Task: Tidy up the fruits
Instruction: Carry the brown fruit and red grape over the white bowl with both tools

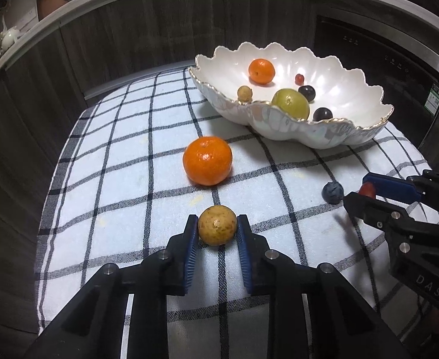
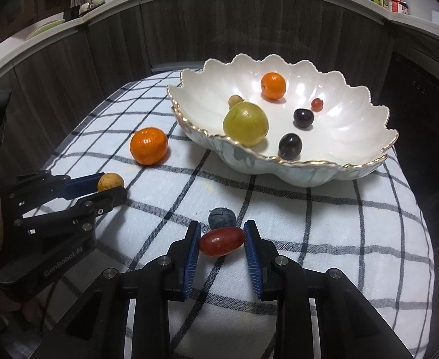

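— Fingers (image 1: 191, 233) of the left gripper (image 1: 217, 229)?
— Clenched on a tan longan (image 1: 217, 225).
— Right gripper (image 2: 222, 240)?
— Gripped a red grape (image 2: 221, 241); a blueberry (image 2: 221, 218) lay just beyond, a mandarin (image 1: 207, 160) and the shell bowl (image 1: 294, 128) farther across the checked cloth (image 1: 114, 179).

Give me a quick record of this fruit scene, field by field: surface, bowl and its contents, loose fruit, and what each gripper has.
surface: checked blue-and-white cloth
bowl: white scalloped gold-rimmed bowl
in bowl: small orange mandarin, large green round fruit, two dark grapes, small red berry, small tan fruit
loose on cloth: large orange mandarin, blueberry
left gripper: jaws closed on round tan longan-like fruit
right gripper: jaws closed on oval red grape
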Motion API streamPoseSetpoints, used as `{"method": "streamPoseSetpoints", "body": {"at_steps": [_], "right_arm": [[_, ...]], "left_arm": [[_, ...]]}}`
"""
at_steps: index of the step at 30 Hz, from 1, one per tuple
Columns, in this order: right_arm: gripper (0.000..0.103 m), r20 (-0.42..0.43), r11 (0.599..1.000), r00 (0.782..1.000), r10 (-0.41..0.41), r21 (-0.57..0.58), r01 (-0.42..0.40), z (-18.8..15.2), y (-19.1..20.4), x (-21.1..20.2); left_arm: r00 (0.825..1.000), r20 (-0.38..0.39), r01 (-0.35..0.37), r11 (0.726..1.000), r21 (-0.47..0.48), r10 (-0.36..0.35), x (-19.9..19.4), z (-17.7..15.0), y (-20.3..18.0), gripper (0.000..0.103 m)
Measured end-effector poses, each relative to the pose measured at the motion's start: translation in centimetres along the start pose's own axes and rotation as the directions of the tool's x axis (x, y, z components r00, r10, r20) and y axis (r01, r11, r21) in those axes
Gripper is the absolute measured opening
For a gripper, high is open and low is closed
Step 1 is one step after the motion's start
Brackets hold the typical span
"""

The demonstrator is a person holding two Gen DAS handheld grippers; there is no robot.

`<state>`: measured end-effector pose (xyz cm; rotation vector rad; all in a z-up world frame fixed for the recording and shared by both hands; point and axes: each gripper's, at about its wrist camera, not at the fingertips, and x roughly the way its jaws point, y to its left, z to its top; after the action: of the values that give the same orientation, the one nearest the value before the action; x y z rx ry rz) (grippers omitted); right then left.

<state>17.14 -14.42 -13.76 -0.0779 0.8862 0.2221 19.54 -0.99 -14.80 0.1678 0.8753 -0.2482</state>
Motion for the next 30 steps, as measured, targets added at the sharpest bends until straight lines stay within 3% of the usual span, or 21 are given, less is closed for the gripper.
{"method": "streamPoseSetpoints", "body": {"at_steps": [30], "right_arm": [[0.031, 0.147, 0.993, 0.987, -0.07, 0.109, 0.054, 3.2, -4.3, -5.1]], "left_arm": [[0.996, 0.085, -0.002, 0.999, 0.048, -0.002, -4.5, 4.4, -3.9, 0.026]]}}
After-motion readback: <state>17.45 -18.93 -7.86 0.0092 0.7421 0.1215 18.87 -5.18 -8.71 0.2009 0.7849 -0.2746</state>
